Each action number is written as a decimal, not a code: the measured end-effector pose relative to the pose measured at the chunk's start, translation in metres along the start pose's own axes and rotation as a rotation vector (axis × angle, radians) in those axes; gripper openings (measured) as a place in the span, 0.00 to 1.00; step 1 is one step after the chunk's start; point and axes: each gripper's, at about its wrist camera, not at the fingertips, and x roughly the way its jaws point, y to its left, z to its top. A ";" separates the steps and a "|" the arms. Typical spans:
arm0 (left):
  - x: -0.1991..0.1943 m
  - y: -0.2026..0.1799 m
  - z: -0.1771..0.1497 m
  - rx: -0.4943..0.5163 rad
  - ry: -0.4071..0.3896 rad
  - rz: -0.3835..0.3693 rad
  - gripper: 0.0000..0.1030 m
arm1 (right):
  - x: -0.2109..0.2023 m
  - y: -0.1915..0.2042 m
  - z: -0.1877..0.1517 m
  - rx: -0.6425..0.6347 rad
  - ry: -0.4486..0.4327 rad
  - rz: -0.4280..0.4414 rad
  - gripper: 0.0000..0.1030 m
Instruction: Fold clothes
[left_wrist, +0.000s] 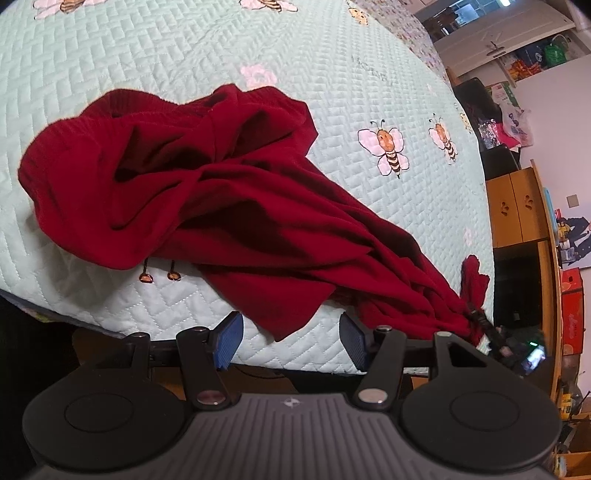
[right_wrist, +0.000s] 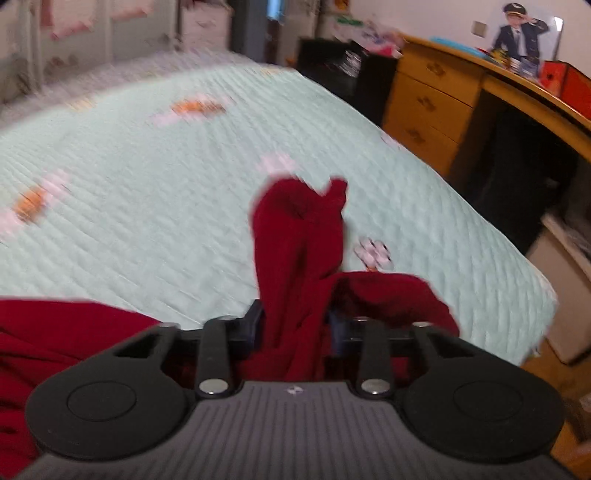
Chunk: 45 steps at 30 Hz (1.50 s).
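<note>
Lying crumpled on the bed, the dark red garment (left_wrist: 207, 206) spreads in deep folds across the mint quilted bedspread (left_wrist: 184, 66), its ribbed edge bunched toward the far left and one long tail drawn out toward the bed's right edge. That tail narrows to a gathered end, where the right tool (left_wrist: 480, 321) pinches it just beside the edge of the mattress. In the right wrist view, which is blurred, the same cloth (right_wrist: 295, 266) rises in a thick bundle between the right tool's (right_wrist: 295, 325) fingers, which close on it; a loose flap drapes over the right finger and more red fabric shows at the lower left.

The left tool (left_wrist: 291, 341) hovers low at the near edge of the bed with its blue pads (left_wrist: 231, 338) spread wide and nothing between them; a corner of the garment lies on the bedspread just beyond the gap.

Bee prints (left_wrist: 386, 149) dot the bedspread. Beyond the bed's right side stand a yellow wooden desk (right_wrist: 428, 110) with drawers, and red boxes (right_wrist: 561, 81) on its top.
</note>
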 end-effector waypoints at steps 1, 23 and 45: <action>0.001 -0.001 0.000 0.001 0.002 -0.002 0.58 | -0.008 0.002 0.010 0.030 -0.030 0.059 0.33; -0.011 0.007 0.004 -0.033 -0.034 0.026 0.58 | 0.037 -0.037 0.080 0.440 -0.055 0.191 0.56; -0.005 0.043 0.029 -0.032 -0.048 0.017 0.58 | 0.146 0.226 0.110 -0.453 0.102 0.071 0.91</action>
